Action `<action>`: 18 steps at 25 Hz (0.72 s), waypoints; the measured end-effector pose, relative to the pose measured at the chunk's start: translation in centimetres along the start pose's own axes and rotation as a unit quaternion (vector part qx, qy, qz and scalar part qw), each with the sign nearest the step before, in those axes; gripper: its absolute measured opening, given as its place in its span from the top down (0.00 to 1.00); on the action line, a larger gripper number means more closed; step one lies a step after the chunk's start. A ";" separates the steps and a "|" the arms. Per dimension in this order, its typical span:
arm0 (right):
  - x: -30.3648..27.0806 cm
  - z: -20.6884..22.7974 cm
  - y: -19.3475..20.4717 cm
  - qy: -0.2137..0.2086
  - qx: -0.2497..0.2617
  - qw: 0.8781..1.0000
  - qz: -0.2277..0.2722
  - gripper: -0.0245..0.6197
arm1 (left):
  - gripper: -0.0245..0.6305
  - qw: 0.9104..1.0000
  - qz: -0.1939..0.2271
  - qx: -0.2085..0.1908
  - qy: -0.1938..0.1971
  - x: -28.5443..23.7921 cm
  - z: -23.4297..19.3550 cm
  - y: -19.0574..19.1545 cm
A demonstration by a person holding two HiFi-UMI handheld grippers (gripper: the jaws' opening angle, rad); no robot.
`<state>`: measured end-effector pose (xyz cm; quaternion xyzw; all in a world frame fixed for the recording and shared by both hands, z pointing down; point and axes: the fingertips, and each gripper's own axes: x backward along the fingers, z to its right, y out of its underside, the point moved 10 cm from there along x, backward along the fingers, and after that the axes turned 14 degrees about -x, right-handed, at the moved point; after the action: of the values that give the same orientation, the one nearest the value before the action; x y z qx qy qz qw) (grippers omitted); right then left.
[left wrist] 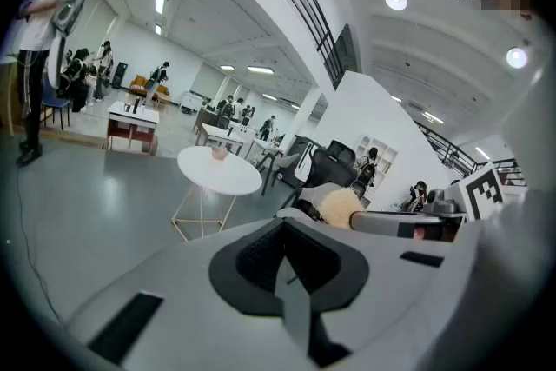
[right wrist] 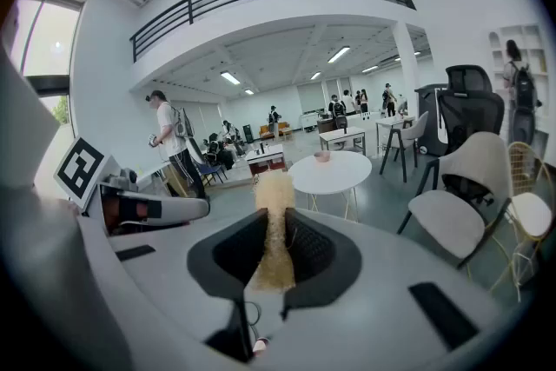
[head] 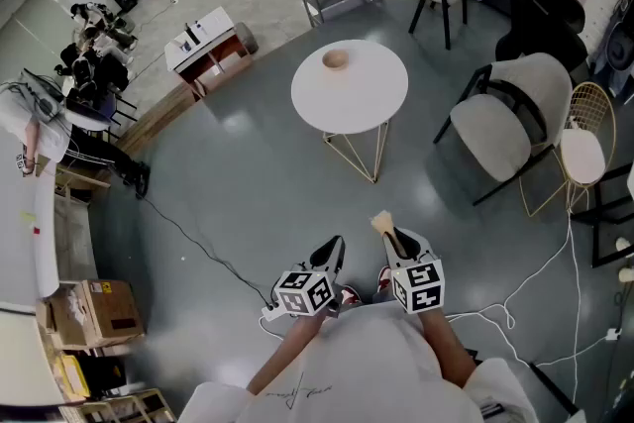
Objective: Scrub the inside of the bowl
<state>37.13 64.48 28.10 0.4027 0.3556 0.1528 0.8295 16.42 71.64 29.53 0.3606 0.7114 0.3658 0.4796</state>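
Fingers of right gripper [right wrist: 276, 246] clamp tan fibrous scrub pad [right wrist: 275, 217]: soft, light. Fingers of left gripper [left wrist: 291, 263] together, empty. Well apart, small pale bowl [head: 336, 59] on round white tabletop [head: 369, 102]; probably light, so steady its rim.

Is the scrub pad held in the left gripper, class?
No, the tan scrub pad is clamped between the jaws of the right gripper; the left gripper is shut on nothing.
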 end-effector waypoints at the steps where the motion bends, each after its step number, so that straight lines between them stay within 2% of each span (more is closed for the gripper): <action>1: 0.3 0.5 0.0 0.000 0.003 1.000 -0.002 0.85 | 0.95 1.000 -0.008 0.003 0.005 -0.6 0.7 0.4; 6: 0.8 4.0 -0.8 0.002 0.005 1.000 0.001 0.85 | 0.95 0.999 -0.024 -0.014 0.027 -4.1 3.1 0.6; 13: 0.5 7.4 -0.7 -0.016 -0.017 1.000 -0.006 0.85 | 0.95 0.999 -0.039 -0.029 0.019 -6.1 5.1 0.7; 18: 0.1 8.0 -0.5 -0.047 -0.008 0.999 -0.022 0.85 | 0.95 0.999 -0.037 -0.003 0.031 -6.0 6.0 1.5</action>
<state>42.84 59.74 31.01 0.3953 0.3236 0.1181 0.8515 24.02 68.25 31.67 0.3208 0.7375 0.3609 0.4722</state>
